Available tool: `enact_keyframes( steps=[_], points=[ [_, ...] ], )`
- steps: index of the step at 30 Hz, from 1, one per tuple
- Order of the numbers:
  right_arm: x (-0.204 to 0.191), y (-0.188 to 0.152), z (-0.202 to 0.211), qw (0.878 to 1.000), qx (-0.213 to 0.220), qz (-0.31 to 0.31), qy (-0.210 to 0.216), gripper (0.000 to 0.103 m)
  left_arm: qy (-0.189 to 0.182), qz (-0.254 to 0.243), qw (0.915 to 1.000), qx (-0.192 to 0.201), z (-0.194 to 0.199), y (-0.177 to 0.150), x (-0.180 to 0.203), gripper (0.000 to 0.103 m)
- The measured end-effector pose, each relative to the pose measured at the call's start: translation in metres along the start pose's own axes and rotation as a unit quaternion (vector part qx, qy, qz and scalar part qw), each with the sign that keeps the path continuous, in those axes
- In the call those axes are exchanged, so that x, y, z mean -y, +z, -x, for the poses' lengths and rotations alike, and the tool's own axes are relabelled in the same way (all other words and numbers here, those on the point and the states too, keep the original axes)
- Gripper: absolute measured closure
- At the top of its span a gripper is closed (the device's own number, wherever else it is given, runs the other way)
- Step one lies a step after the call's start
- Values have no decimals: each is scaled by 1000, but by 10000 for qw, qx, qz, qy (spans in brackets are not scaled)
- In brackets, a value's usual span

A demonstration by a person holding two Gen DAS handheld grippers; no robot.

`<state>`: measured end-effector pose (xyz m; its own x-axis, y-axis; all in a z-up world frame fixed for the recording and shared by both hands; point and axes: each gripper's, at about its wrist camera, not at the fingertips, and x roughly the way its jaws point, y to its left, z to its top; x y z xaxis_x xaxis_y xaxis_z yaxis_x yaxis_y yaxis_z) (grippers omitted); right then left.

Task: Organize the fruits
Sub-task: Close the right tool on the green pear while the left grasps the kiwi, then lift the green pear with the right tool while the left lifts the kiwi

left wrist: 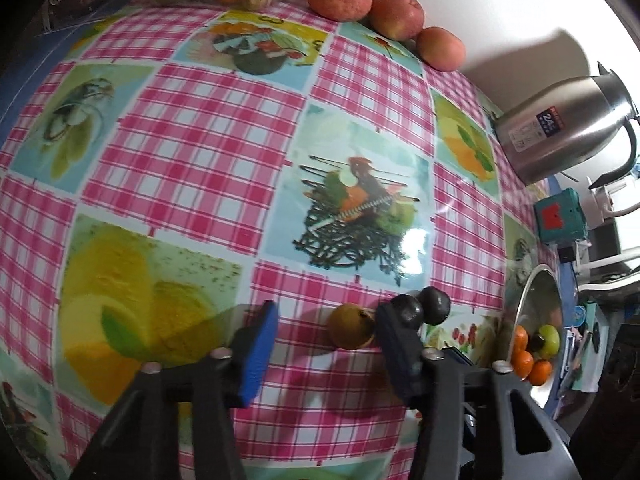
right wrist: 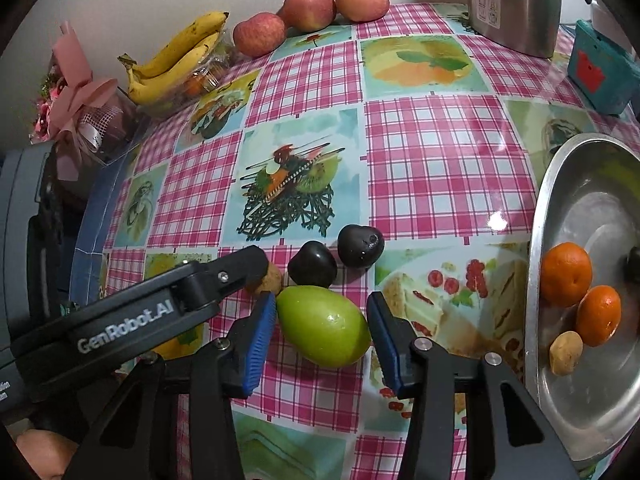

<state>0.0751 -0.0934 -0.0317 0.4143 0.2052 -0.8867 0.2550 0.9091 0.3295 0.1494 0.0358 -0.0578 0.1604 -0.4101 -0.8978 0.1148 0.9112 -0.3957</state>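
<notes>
A pink plaid tablecloth with fruit pictures covers the table. The right gripper points steeply down, its blue pads partly spread around a green fruit lying on the cloth; whether they press it is unclear. The left gripper, marked "GenRobot.AI", slants in from the left, jaws part-open around a small brown fruit, not pinching it. Two dark fruits lie just beyond. The steel bowl holds oranges. The kettle label reads "24".
</notes>
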Motion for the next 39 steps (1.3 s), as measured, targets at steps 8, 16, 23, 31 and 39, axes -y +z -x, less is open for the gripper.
enact_keyframes(
  steps=[8,16,23,31,39],
  points=[
    [1,0,3,10000,13,24,11,54,-205,-104,9997,-44,0,-3,11,78],
    [-2,2,0,9999,15,84,-72,54,102,383,9991,169,15,1,-18,78],
    [-8,1,-19,9997,-227,76,4,53,100,507,9984,220,20,3,-26,78],
    [-23,-4,-20,9979,-193,533,-314,53,133,530,9983,221,23,1,-30,78],
    [-29,-7,-19,9960,-173,748,-455,53,116,575,9973,449,39,4,-30,78]
  ],
)
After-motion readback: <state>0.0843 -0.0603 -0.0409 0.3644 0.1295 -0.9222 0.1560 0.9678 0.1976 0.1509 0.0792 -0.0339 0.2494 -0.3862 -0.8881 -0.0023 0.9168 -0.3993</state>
